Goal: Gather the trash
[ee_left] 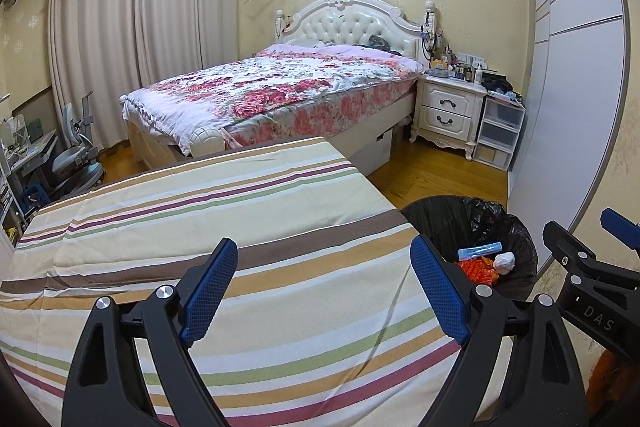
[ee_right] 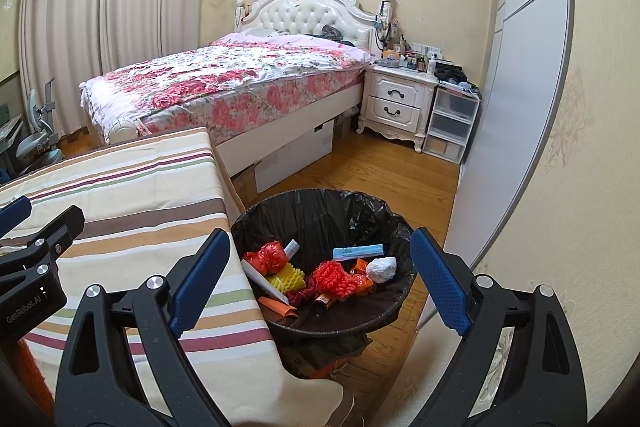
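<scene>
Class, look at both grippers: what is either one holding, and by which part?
Nothing is held. The left gripper and the right gripper both stand open and empty.

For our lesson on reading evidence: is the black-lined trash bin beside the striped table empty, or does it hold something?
Not empty. The trash bin holds red netting, yellow foam, a blue box and a white wad, well below its rim.

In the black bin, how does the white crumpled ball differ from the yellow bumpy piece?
The white crumpled ball is rounded, wrinkled and plain white; the yellow bumpy piece is flatter, bright yellow and covered in regular ridges. The ball lies at the right side of the bin near the liner wall; the yellow piece lies left of centre, between the red netting bundles. The ball looks smaller. Both rest on top of the trash, untouched by either gripper.
</scene>
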`<state>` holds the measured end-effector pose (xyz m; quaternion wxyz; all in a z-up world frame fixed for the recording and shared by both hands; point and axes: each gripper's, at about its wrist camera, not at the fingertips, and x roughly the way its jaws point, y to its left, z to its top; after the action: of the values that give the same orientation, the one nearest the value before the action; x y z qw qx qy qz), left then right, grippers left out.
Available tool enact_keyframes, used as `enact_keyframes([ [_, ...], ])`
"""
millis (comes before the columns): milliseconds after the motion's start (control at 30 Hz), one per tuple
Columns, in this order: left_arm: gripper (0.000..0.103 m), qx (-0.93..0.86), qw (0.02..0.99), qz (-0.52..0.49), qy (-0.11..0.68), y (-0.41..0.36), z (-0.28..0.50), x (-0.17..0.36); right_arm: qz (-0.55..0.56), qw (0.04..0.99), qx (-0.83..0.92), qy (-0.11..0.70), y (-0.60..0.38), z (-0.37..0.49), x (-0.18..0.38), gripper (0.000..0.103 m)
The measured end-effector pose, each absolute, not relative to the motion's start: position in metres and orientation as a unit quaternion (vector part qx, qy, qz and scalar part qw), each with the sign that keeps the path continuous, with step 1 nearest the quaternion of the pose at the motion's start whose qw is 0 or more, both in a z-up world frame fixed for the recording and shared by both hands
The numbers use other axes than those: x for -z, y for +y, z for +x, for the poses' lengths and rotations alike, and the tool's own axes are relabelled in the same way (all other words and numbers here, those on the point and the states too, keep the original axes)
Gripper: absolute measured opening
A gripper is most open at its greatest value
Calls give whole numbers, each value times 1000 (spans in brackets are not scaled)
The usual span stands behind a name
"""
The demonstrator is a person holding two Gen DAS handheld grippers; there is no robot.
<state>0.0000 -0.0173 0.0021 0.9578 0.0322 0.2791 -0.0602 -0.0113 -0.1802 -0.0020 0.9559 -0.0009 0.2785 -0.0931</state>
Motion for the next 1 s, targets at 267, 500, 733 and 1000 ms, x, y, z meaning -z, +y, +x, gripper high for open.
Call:
enact_keyframes([
  [267, 85, 60, 958, 31, 279, -17, -1, -2, -1, 956, 94, 279, -180, -11, 2, 90],
  [500, 85, 60, 958, 30, 280, -17, 0, -2, -1, 955, 93, 280, -182, -11, 5, 90],
  [733, 85, 60, 958, 28, 280, -18, -2, 0, -1, 955, 94, 280, -182, -11, 5, 90],
  [1000, 85, 60, 958, 28, 280, -18, -2, 0, -1, 955, 93, 281, -182, -11, 5, 90],
])
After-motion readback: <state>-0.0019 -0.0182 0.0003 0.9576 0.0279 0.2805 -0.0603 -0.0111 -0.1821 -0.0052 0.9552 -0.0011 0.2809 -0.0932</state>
